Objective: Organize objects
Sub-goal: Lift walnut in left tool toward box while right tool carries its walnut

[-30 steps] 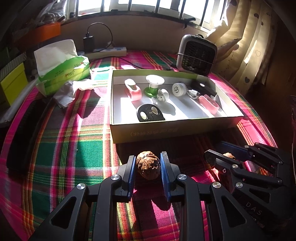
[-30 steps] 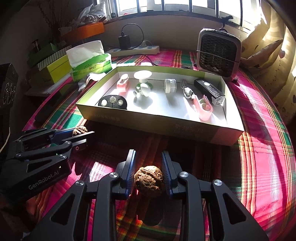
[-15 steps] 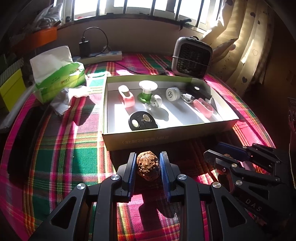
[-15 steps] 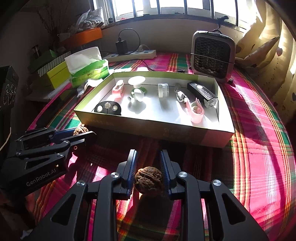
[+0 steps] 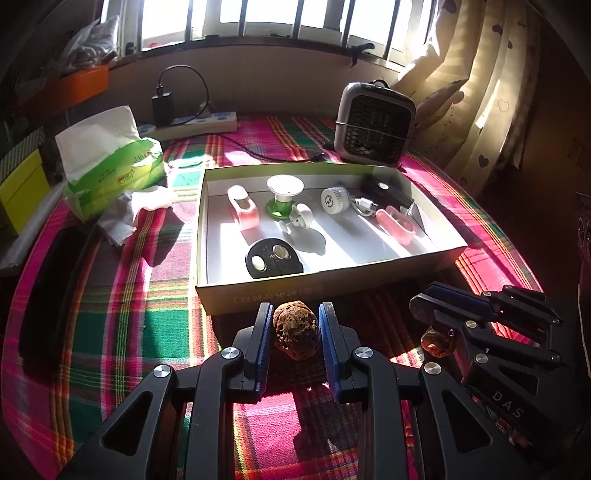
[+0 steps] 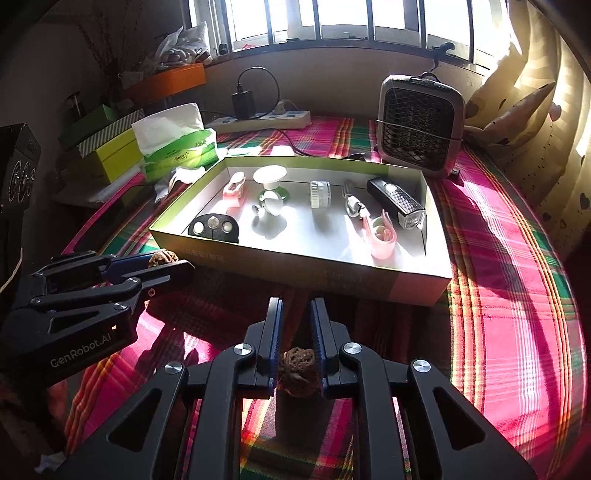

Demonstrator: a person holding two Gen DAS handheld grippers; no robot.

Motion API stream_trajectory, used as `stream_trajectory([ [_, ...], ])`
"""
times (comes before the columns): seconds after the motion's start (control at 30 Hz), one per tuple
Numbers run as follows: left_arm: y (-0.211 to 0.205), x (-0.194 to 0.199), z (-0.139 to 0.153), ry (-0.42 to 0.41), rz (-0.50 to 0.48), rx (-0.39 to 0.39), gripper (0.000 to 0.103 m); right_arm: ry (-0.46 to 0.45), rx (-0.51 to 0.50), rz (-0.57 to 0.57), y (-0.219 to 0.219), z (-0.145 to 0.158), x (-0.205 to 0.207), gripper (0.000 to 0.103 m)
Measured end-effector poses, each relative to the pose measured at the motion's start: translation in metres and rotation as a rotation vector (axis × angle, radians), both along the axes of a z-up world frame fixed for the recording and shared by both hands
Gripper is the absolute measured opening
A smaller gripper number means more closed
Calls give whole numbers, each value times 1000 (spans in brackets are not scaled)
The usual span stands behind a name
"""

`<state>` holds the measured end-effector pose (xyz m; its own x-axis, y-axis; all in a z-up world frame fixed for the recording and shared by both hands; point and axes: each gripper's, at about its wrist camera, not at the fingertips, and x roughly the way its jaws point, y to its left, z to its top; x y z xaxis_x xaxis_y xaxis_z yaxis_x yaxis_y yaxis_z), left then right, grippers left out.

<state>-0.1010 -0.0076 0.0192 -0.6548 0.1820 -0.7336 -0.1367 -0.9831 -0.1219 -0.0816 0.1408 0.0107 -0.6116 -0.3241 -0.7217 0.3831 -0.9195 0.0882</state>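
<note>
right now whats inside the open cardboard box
The box holds two pink holders, a white and green stand, a white disc, a black flashlight and a black pad. Its near wall hides the floor just behind it.

A home room: heart-print curtains (image 5: 491, 92), plaid tablecloth (image 5: 122, 295), tissue pack (image 5: 110, 162), barred window (image 6: 332, 18).

A plaid cloth (image 5: 110, 295) covers the table. A green tissue pack (image 5: 110, 170) sits at its left with crumpled tissue (image 5: 129, 210) just beside it. A small grey heater (image 6: 421, 125) stands behind, near a white power strip (image 6: 266, 120) carrying a black charger (image 6: 243, 101).
</note>
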Motion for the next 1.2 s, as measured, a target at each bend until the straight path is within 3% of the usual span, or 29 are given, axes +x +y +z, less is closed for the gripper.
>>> stream_trajectory([
  [0.13,0,0,-2,-7,0,0,23,-17,-33,-2,5,-3,2,17],
  [0.2,0,1,-3,-10,0,-1,23,-11,-40,-3,8,-3,5,22],
  [0.27,0,0,-4,-11,0,1,23,-17,-32,-5,10,-5,7,36],
  [0.33,0,0,-4,-11,-1,1,23,-18,-26,-10,11,-6,9,39],
  [1.2,3,3,-5,-15,-11,7,23,-64,10,30,9,-18,34,39],
])
